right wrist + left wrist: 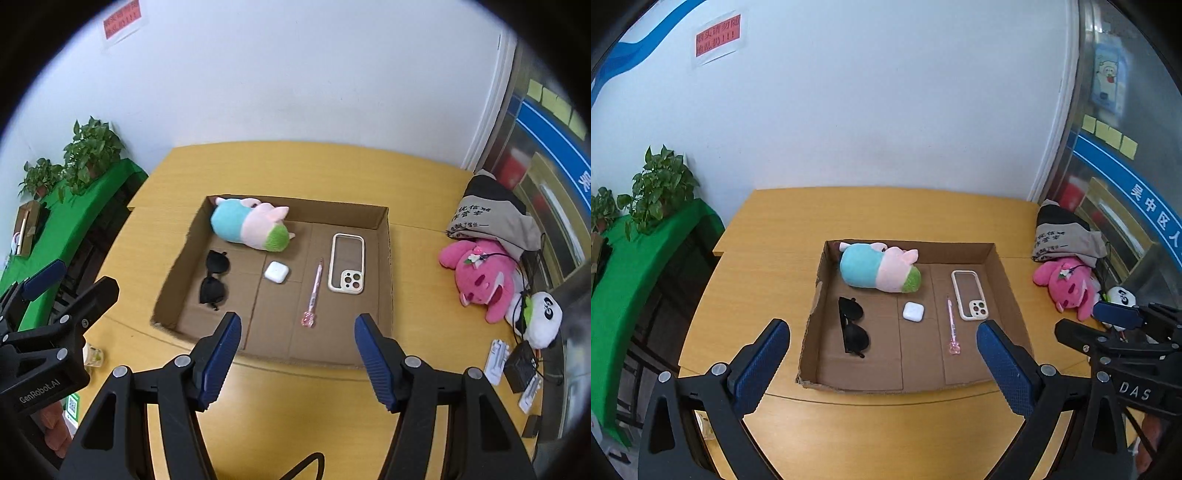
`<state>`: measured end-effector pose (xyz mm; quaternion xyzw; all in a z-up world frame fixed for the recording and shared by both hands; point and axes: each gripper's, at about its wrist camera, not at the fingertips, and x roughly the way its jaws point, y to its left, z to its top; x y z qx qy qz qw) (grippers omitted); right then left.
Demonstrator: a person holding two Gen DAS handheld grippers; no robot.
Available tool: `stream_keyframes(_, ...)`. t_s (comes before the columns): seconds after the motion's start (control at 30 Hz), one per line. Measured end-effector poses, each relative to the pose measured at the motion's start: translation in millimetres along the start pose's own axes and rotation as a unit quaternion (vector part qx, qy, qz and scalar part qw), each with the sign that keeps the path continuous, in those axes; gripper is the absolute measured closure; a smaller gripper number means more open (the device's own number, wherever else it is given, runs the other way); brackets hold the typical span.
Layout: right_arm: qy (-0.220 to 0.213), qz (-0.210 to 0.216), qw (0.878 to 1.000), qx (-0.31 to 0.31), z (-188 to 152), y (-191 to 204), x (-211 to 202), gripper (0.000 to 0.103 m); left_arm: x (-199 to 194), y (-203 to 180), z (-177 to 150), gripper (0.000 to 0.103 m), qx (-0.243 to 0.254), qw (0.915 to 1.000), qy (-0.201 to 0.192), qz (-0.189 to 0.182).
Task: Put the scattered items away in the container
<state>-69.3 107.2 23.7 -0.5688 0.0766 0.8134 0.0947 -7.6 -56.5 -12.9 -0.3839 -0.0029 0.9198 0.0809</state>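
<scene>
A shallow cardboard box [1012, 291] [384, 258] sits mid-table. Inside lie a blue-pink-green plush [877, 267] [249, 223], black sunglasses [852, 326] [215, 275], a white earbud case [913, 311] [276, 272], a pink pen [952, 325] [314, 291] and a cream phone case [969, 294] [348, 263]. My left gripper [882, 332] is open and empty, above the box's near edge. My right gripper [297, 325] is open and empty, also over the near edge. Each gripper shows at the side of the other's view.
At the table's right edge lie a pink plush [1067, 286] [484, 277], a grey cloth bag [1063, 236] [495, 218], a panda plush [541, 317] and small black and white devices [517, 365]. A green-covered bench with potted plants [653, 188] [92, 151] stands left.
</scene>
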Motion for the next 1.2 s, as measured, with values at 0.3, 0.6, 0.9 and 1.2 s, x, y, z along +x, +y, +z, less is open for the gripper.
stream_keyframes(0.3, -0.025, -0.004, 1.0, -0.006, -32.8, 34.7, -52.7, 0.039, -42.7, 2.8, -12.2, 0.0, 0.008, 0.9997, -0.022, -0.007)
stream_keyframes(0.6, -0.032, -0.008, 0.999, 0.01, -48.9, 38.4, -73.9, 0.039, -60.1, -2.2, -17.9, 0.0, 0.01, 0.9995, -0.025, -0.016)
stream_keyframes(0.9, -0.031, -0.005, 0.999, 0.017, -56.2, 37.1, -78.2, 0.039, -58.1, -5.0, -18.5, 0.0, -0.003, 0.9997, -0.01, -0.022)
stream_keyframes(1.2, -0.019, 0.001, 1.0, 0.021, -61.2, 31.6, -73.4, 0.039, -48.8, -12.9, -19.1, 0.0, -0.008, 1.0, 0.004, 0.0)
